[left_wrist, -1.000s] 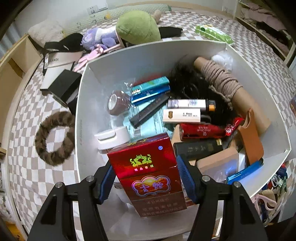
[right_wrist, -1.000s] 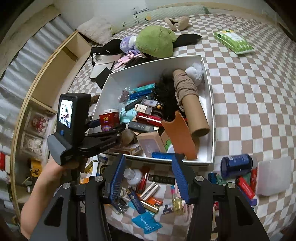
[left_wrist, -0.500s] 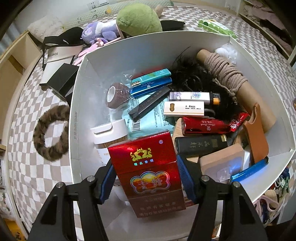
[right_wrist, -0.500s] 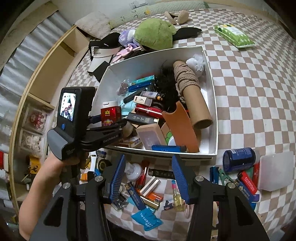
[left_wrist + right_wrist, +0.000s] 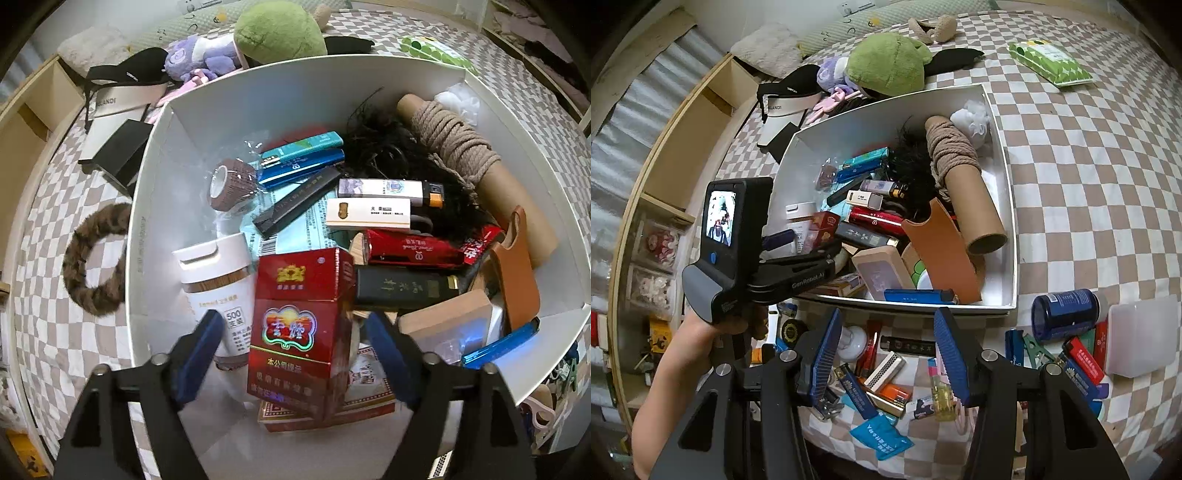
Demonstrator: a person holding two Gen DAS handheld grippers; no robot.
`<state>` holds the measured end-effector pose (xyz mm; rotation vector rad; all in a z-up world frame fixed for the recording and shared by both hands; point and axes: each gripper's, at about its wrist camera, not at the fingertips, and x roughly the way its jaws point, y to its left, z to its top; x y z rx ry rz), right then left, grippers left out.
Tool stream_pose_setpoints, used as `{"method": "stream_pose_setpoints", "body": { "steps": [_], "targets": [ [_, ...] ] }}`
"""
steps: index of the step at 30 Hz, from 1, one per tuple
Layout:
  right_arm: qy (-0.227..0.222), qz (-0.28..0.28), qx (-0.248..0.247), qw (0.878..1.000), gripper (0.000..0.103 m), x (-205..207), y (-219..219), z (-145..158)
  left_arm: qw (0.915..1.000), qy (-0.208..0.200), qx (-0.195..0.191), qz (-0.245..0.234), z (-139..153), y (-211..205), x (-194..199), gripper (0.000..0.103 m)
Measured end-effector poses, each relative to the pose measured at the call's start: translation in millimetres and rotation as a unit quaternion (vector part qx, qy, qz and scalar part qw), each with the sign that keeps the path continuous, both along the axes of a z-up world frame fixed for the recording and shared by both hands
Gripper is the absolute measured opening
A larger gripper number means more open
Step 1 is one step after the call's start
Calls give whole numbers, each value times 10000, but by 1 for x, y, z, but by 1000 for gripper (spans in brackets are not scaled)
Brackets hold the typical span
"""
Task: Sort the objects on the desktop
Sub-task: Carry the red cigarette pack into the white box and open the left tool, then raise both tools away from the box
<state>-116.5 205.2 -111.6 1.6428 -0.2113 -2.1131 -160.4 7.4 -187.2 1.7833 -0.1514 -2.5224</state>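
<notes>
A red cigarette pack [image 5: 299,325] stands in the near corner of the white box [image 5: 155,155], beside a white jar [image 5: 218,280]. My left gripper [image 5: 295,350] is open, its blue fingers apart on either side of the pack, not touching it. The pack [image 5: 824,229] also shows in the right wrist view, inside the box [image 5: 1008,206]. My right gripper [image 5: 886,354] is open and empty, above a pile of lighters and small items [image 5: 886,369] in front of the box.
The box holds lighters, a cardboard tube with rope [image 5: 960,177], black hair, a brown leather case [image 5: 942,251]. A blue jar [image 5: 1067,310] and a white container [image 5: 1141,332] lie to the right. Plush toys [image 5: 890,66] and a visor lie behind the box.
My left gripper has opened and let go of the red cigarette pack, which now stands in the box. My right gripper has barely moved.
</notes>
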Motion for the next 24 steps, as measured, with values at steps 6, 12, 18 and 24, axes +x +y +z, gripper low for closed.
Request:
{"method": "stream_pose_setpoints", "body": {
  "steps": [6,12,18,24],
  "targets": [
    [91,6,1,10000,53,0,0,2,9995,192,200,126,14,-6,6,90],
    [385,-38,46,9992,80,1,0,6,9974,340,579,243,34,-12,19,94],
    [732,-33,-66,9973,103,5,0,15,9955,588,682,306,55,-17,36,101],
    [919,-104,-67,9957,103,10,1,18,9934,772,803,282,71,-24,50,103]
  ]
}}
